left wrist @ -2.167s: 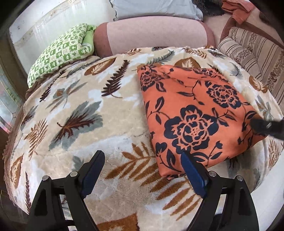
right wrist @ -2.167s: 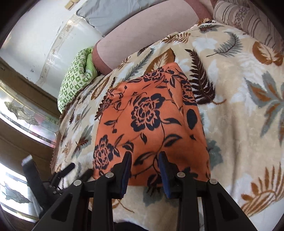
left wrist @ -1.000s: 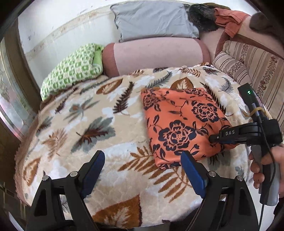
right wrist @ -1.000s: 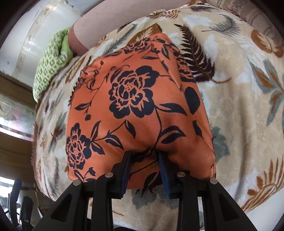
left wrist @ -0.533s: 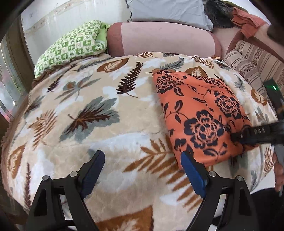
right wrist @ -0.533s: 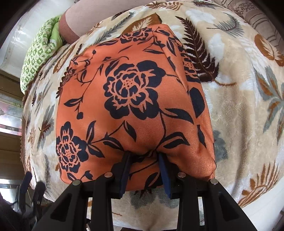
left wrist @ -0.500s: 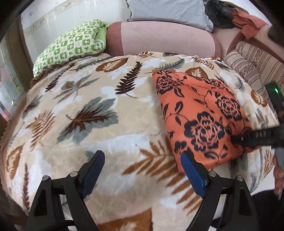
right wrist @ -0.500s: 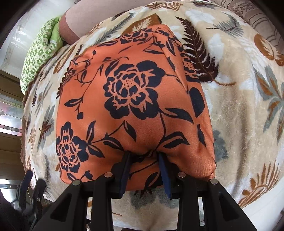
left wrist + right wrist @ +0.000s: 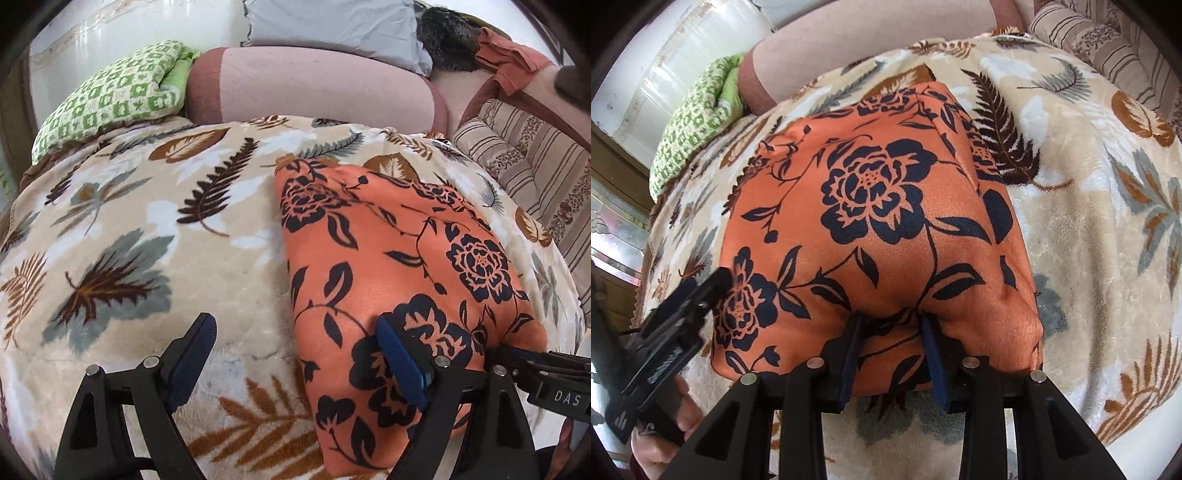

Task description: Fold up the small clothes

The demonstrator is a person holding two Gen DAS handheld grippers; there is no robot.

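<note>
Left wrist view: the left gripper stands wide open with nothing in it. One pad hovers over the bare leaf-print blanket, the other over the near left part of the orange floral garment. The garment lies flat across the right half of the bed, reaching from about 12 o'clock down to 5 o'clock, with its left edge running between the two pads. At 4 o'clock the right gripper meets the garment's near edge. A green checked pillow sits at 10 o'clock beside a pink bolster, well apart from the work.

Right wrist view: the right gripper has its jaws partly closed on a puckered bunch of the garment's near hem at 6 o'clock; the cloth gathers into creases between the pads, so it is gripped. The left gripper comes in at 8 o'clock over the near left corner, a hand behind it.

The step in hand looks like taking the second near corner. To do it well, the left gripper should straddle the garment's edge at the corner, pinch both layers without catching the plush blanket, and close at the same depth as the right. Then both should lift evenly, so the fold lands square on the far edge.
</note>
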